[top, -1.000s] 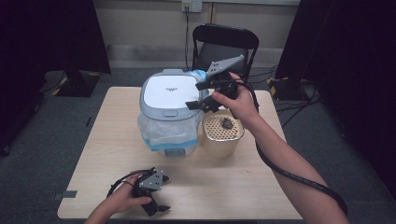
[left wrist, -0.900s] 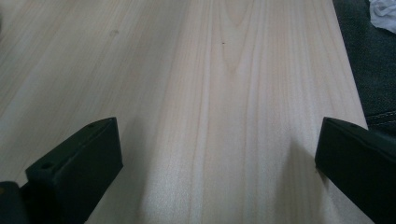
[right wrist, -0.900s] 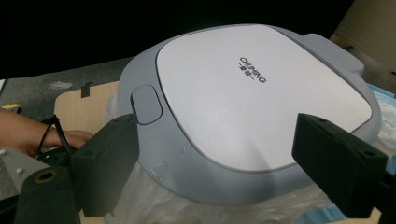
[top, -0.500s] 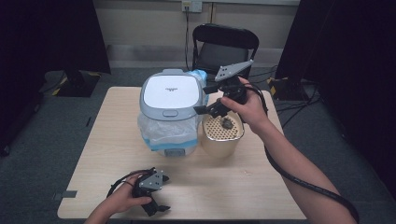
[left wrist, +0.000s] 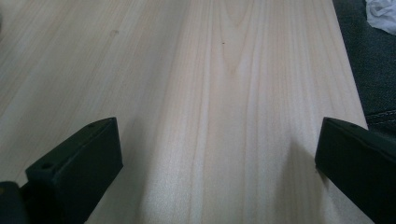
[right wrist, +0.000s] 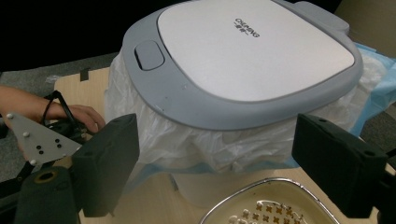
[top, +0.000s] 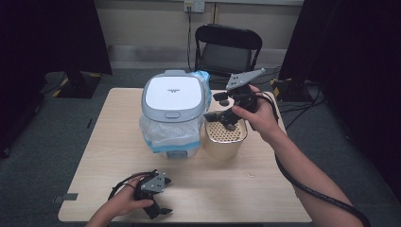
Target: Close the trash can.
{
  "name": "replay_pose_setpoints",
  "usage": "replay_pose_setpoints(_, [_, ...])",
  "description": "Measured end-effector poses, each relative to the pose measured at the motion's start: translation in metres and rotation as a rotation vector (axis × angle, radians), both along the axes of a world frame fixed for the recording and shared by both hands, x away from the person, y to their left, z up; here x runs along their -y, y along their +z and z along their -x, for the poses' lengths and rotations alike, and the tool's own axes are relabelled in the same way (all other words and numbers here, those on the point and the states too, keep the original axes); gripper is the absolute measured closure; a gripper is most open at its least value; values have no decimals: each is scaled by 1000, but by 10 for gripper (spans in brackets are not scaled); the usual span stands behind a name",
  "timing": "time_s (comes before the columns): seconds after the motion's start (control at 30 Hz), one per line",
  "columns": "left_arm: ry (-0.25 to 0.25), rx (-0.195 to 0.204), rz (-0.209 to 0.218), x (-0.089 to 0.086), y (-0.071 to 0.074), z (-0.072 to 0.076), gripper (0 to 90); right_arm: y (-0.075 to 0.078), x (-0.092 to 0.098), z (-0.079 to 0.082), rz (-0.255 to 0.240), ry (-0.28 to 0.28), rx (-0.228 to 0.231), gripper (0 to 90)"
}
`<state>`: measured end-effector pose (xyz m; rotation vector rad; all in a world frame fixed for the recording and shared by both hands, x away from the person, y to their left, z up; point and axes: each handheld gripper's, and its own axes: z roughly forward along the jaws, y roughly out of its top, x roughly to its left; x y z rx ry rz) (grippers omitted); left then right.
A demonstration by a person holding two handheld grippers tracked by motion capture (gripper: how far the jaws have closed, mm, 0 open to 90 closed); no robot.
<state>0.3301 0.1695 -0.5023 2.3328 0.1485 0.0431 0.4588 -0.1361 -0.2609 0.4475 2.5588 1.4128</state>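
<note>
A grey-and-white lidded bin (top: 173, 97) lined with a clear plastic bag stands in the middle of the wooden table (top: 265, 189). Beside it on the right is a cream container (top: 224, 142) with a perforated top and a metal rim. My right gripper (top: 216, 109) hovers just above that container, pointing left at the bin, jaws open and empty. In the right gripper view the bin (right wrist: 243, 60) lies ahead of my right gripper (right wrist: 219, 154) and the container's rim (right wrist: 243, 191) below. My left gripper (top: 160, 208) rests near the table's front left, open over bare wood (left wrist: 217, 154).
A black folding chair (top: 227, 52) stands behind the table. A blue bag edge (top: 202, 78) sticks out behind the bin. A cable (top: 302, 184) trails from the right gripper along the forearm. Grey carpet (left wrist: 373, 70) lies past the table's edge.
The right gripper has moved right and slightly down, from beside the bin's lid to above the cream container. The left hand has stayed put.
</note>
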Motion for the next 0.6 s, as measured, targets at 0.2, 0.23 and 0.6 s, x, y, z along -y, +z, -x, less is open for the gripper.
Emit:
replay_pose_setpoints(0.2, [4,2,5,0,-1,0,0,-9,9,8,16,7,-6,145])
replay_pose_setpoints(0.23, [4,2,5,0,-1,0,0,-11,10,9,15,10,-6,145])
replay_pose_setpoints(0.6, [2,-4,4,0,-1,0,0,-29,20,20,16,27,-24,145])
